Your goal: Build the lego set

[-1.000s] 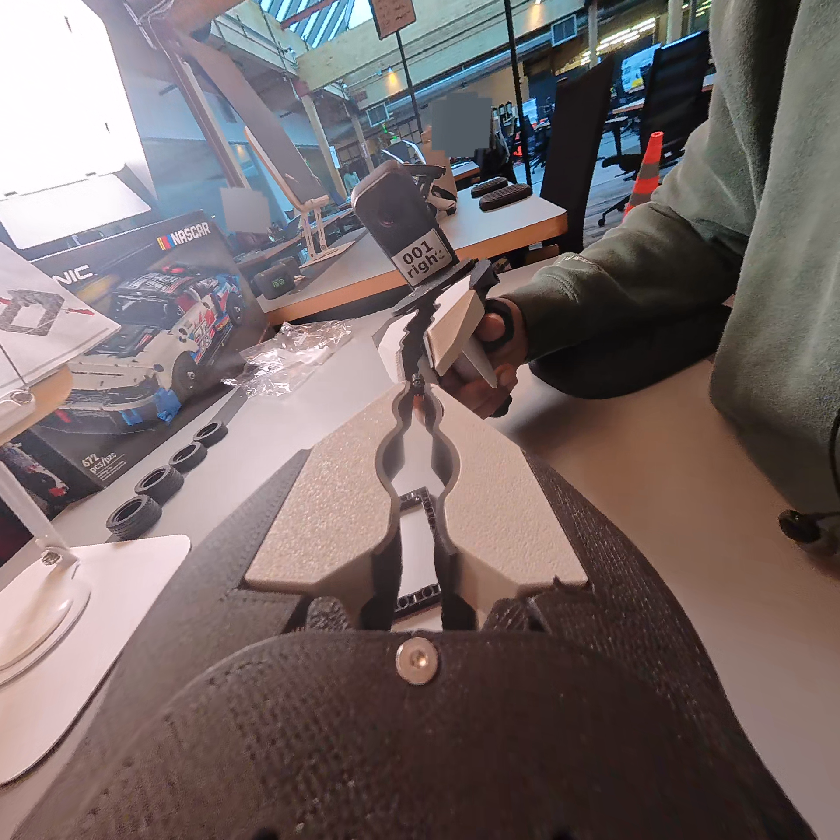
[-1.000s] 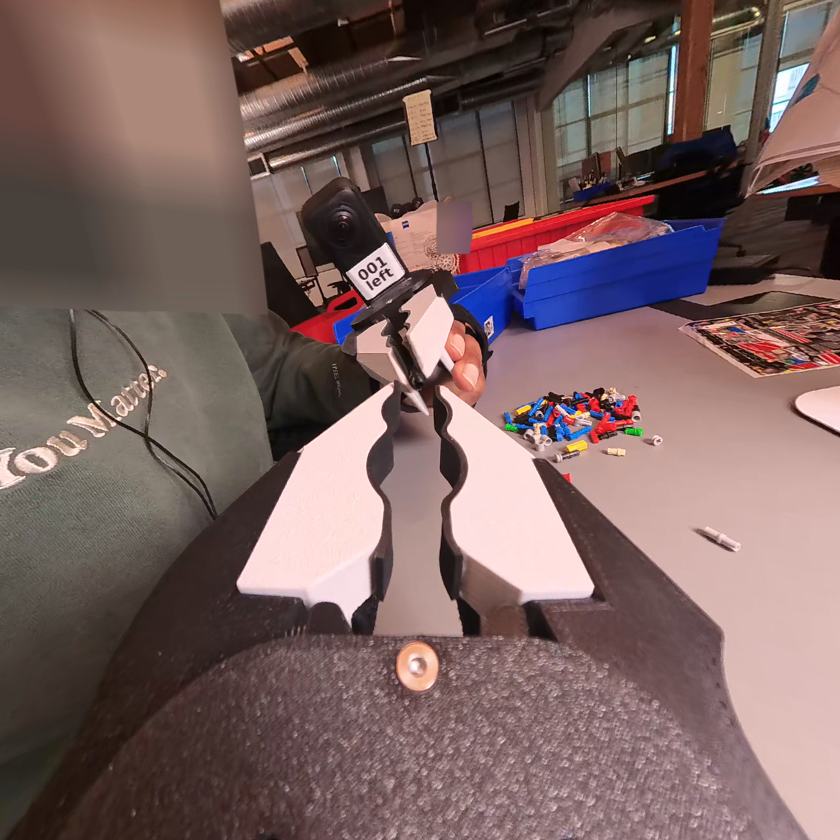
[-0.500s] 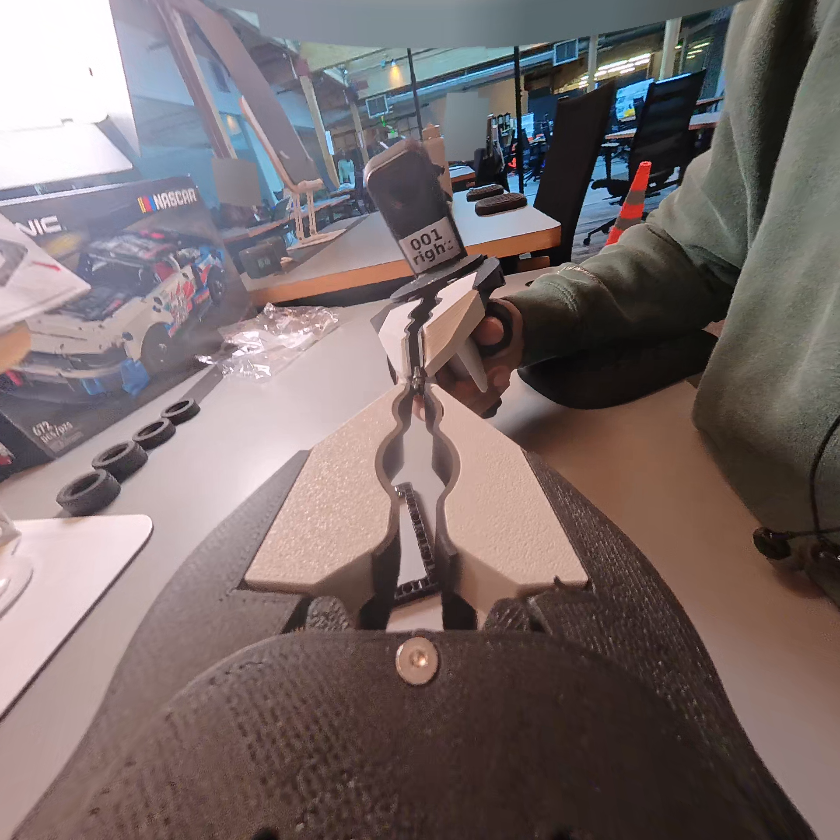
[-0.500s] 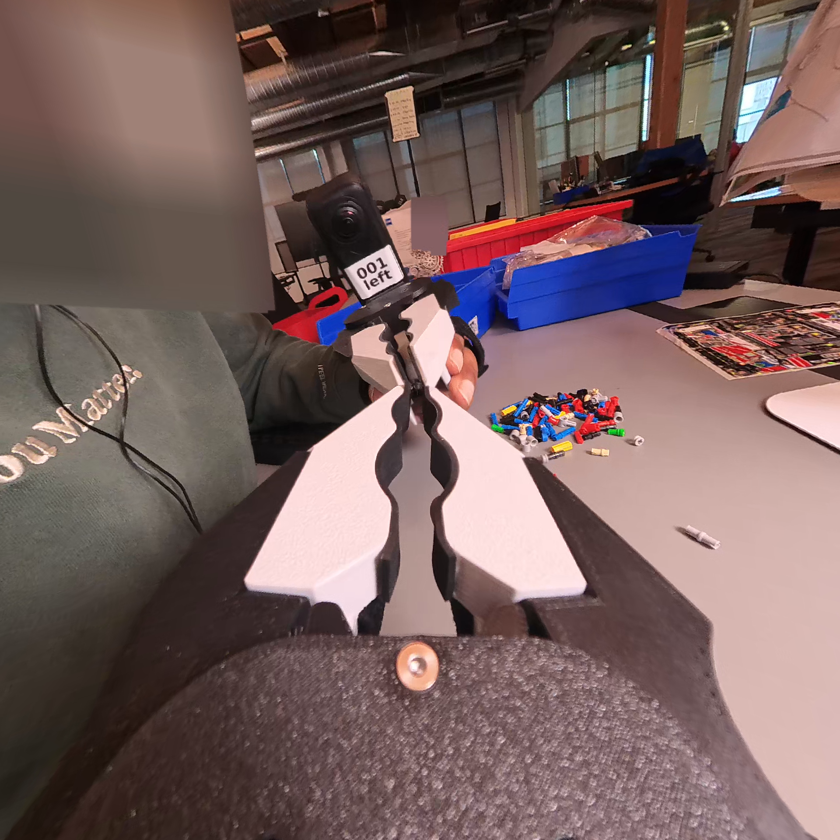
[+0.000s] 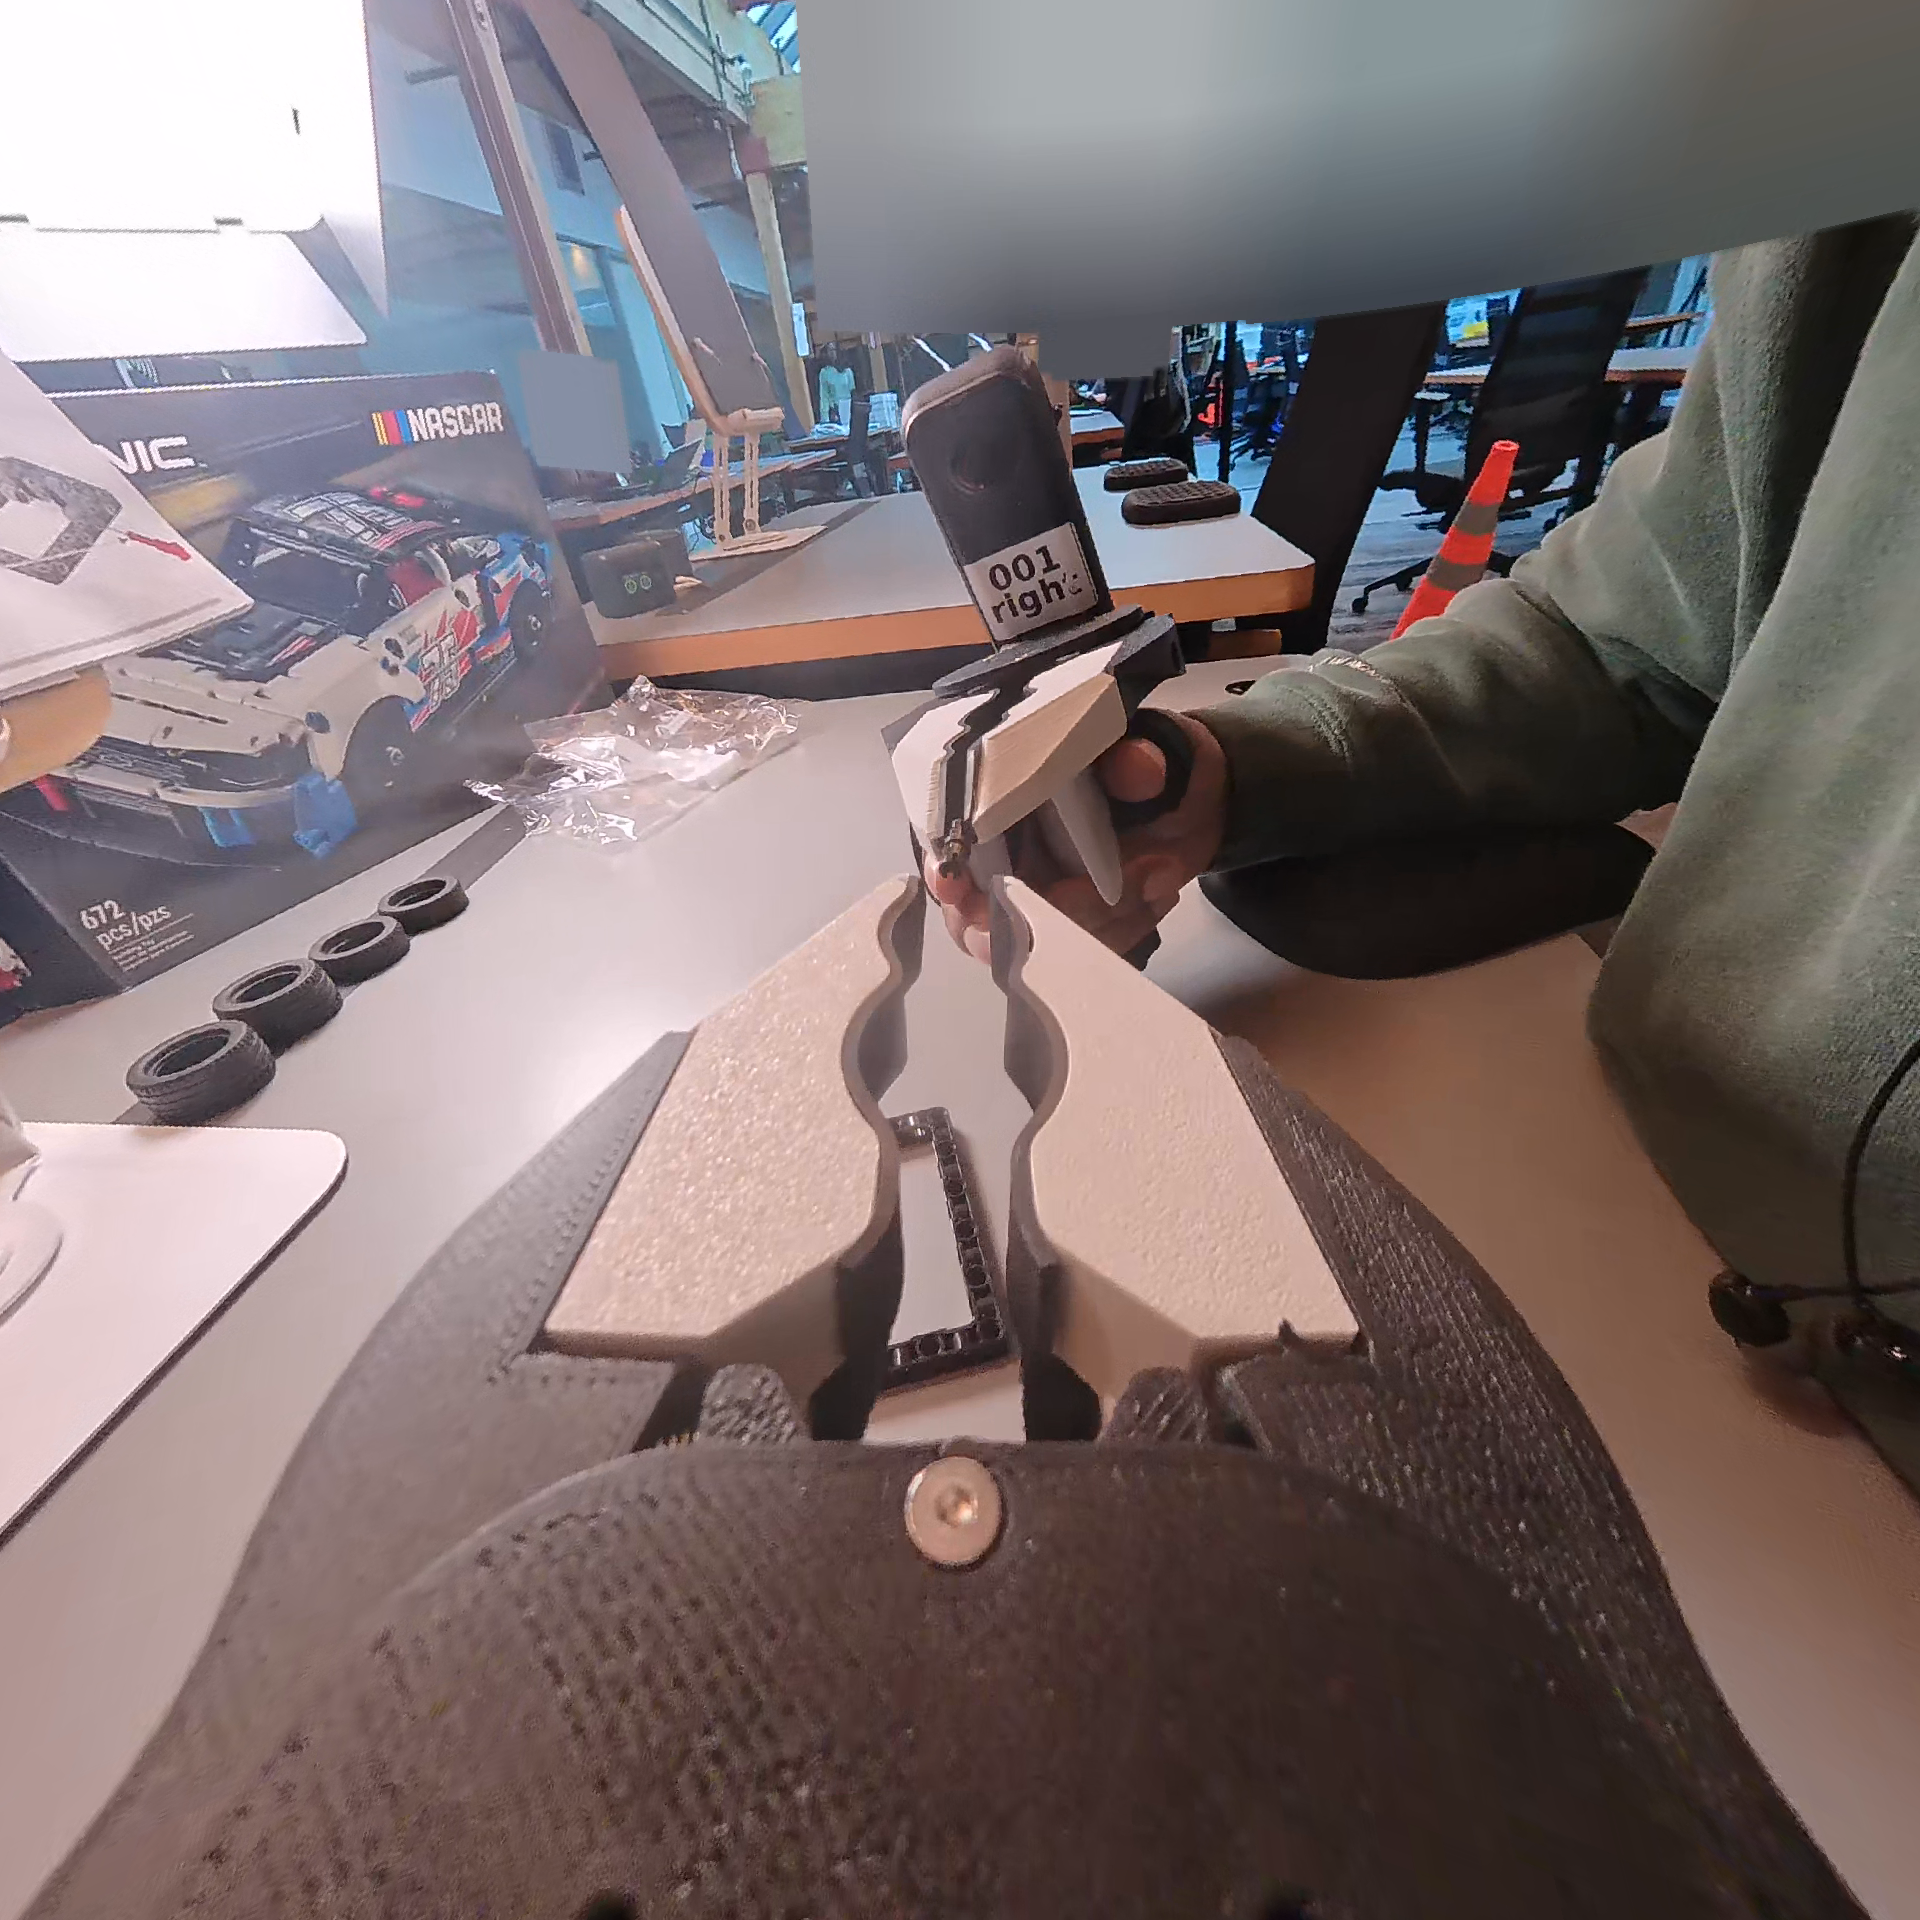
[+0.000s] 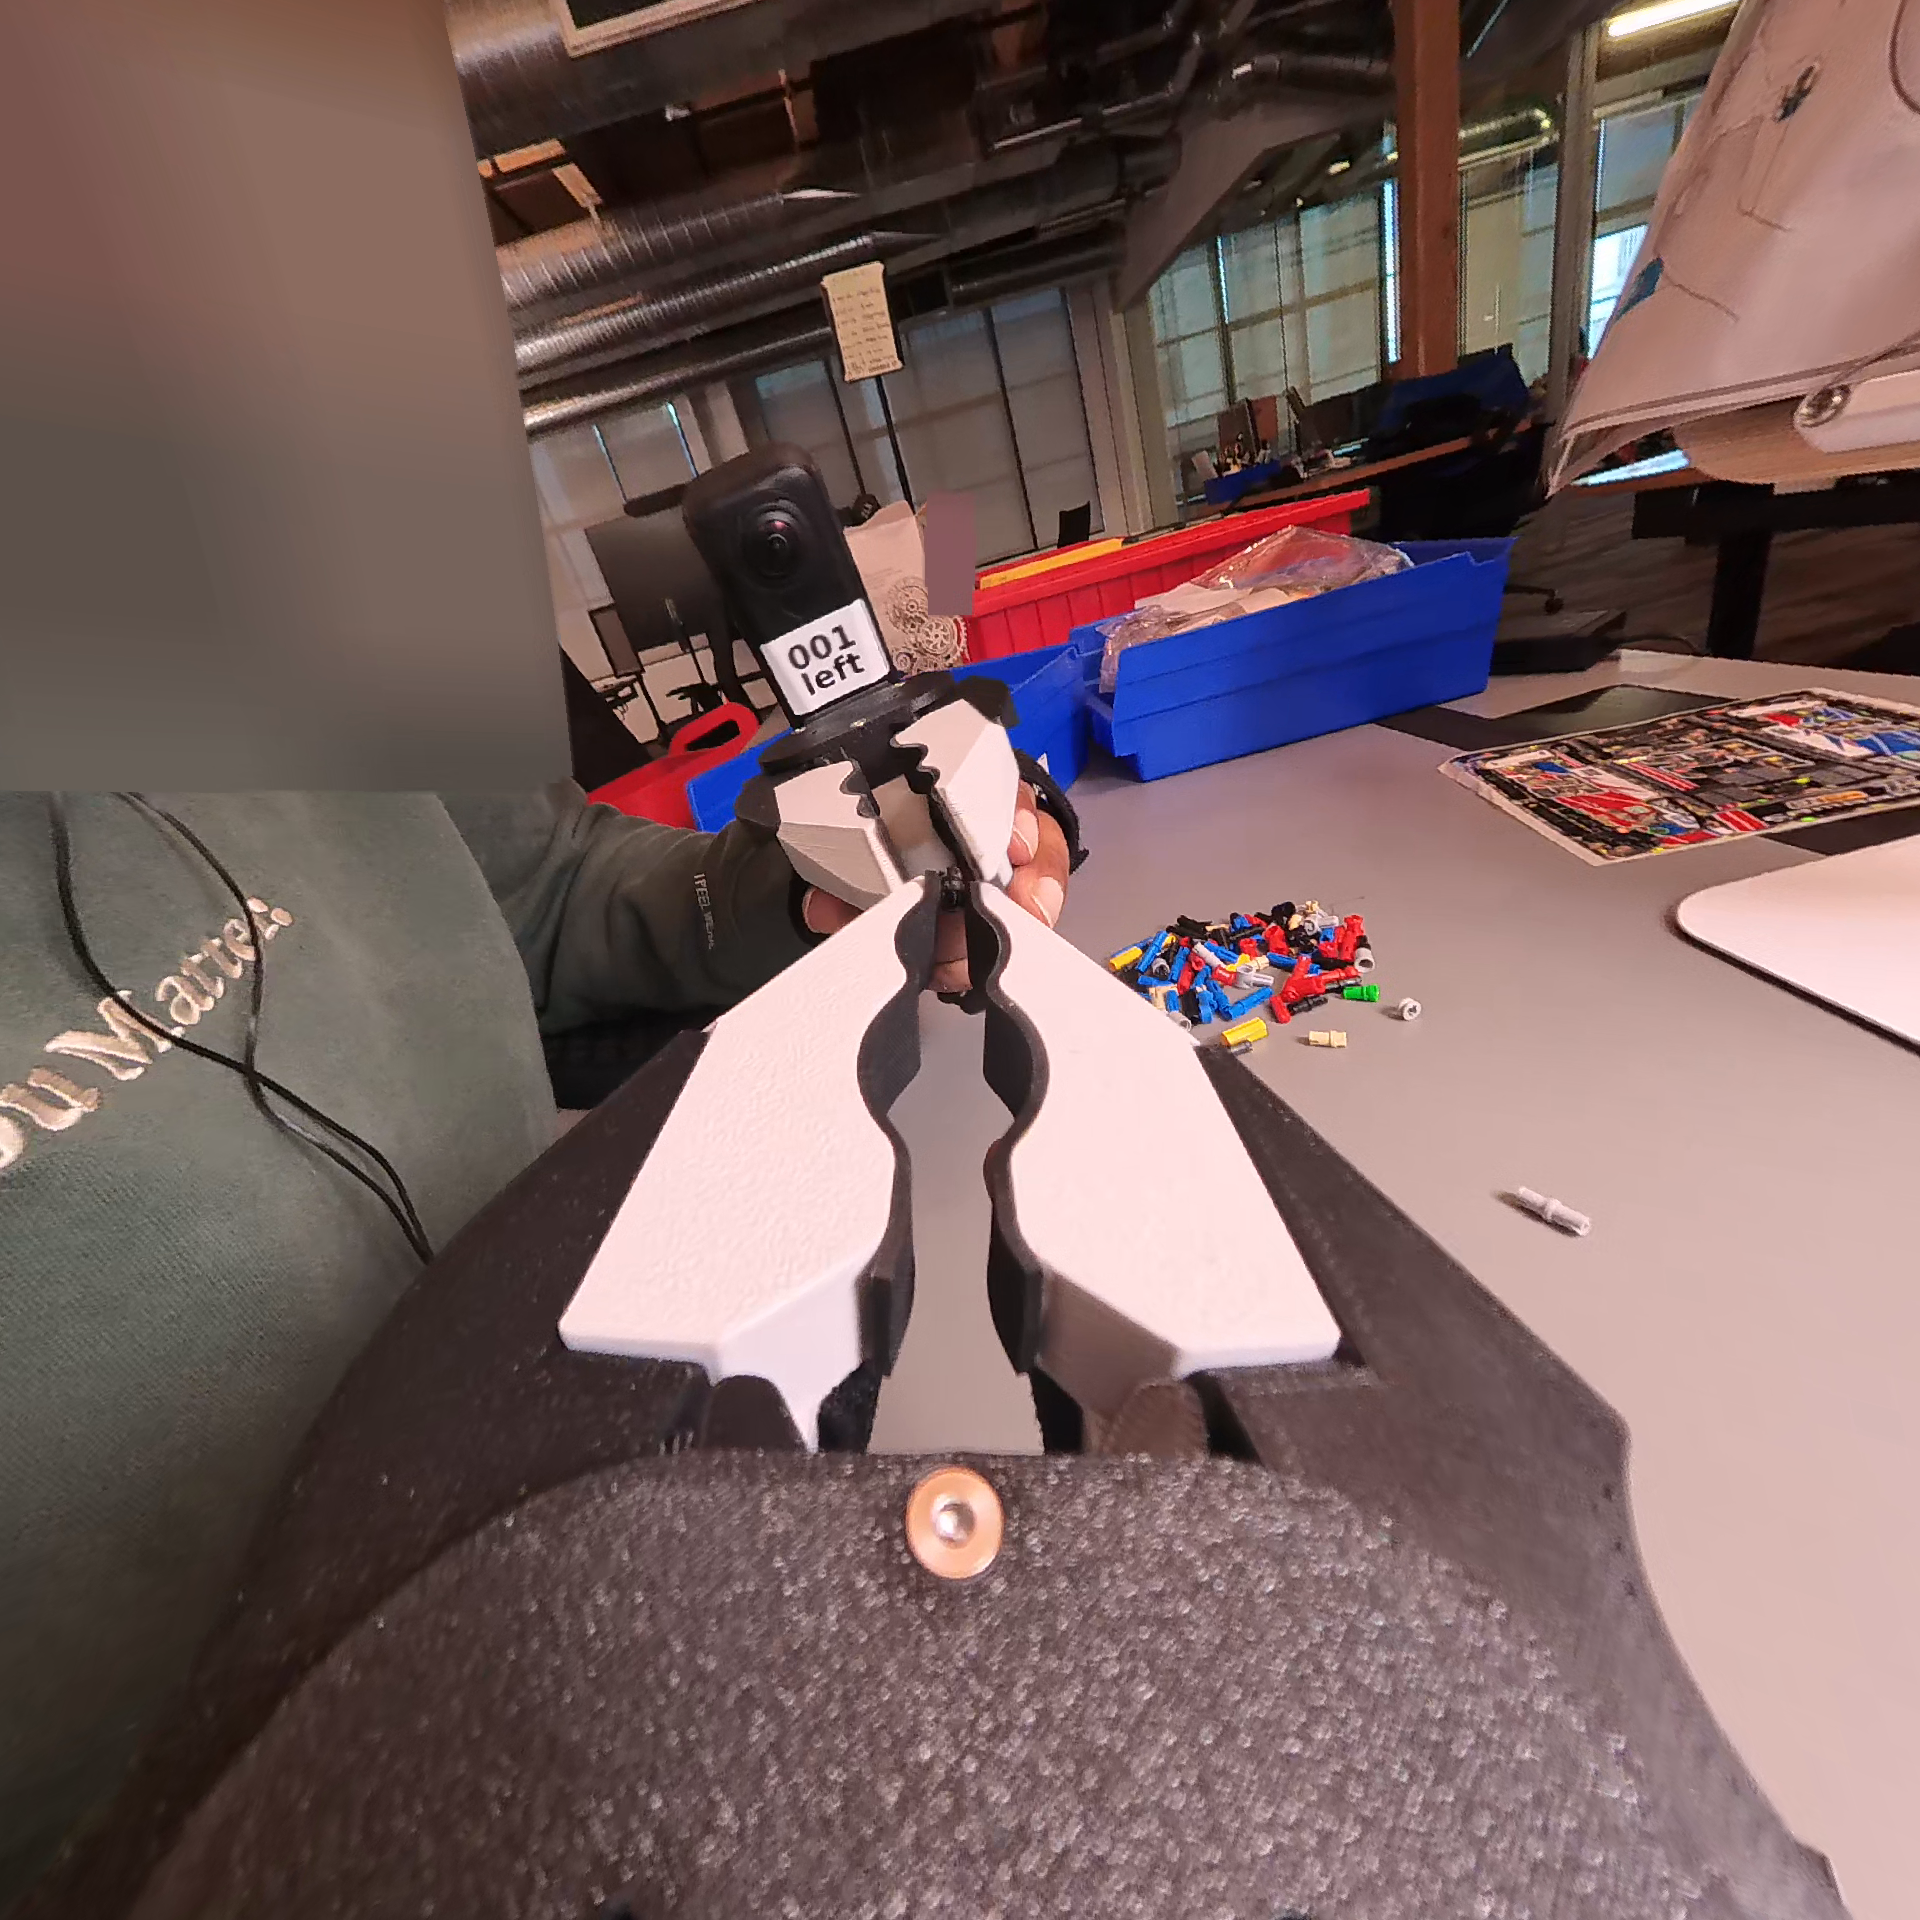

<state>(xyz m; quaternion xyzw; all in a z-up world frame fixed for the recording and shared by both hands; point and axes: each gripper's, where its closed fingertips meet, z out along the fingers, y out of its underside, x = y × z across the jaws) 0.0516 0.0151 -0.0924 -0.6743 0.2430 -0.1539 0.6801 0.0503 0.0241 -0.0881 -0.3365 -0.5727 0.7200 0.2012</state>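
My left gripper (image 5: 956,891) is open and empty, with its tips a little apart. Facing it tip to tip, my right gripper (image 6: 951,896) is shut on a small dark pin (image 6: 951,885). The pin also shows in the left wrist view (image 5: 951,837), at the tip of the right gripper (image 5: 956,831). The left gripper (image 6: 914,842) shows in the right wrist view with its fingers apart. A black rectangular lego frame (image 5: 951,1226) lies on the grey table (image 5: 499,1039) below the left gripper, partly hidden by its fingers.
The lego box (image 5: 291,644), several black tyres (image 5: 275,1003), a clear plastic bag (image 5: 644,758) and a white stand base (image 5: 156,1247) lie to the left. A pile of small coloured pins (image 6: 1247,966), a loose grey pin (image 6: 1548,1210), a sticker sheet (image 6: 1704,769) and blue bins (image 6: 1299,644) also show. The person's green sleeve (image 5: 1455,748) is close.
The left gripper, shut at its tip a second ago, has opened. The right gripper, open then, has closed on the small pin between the two tips.
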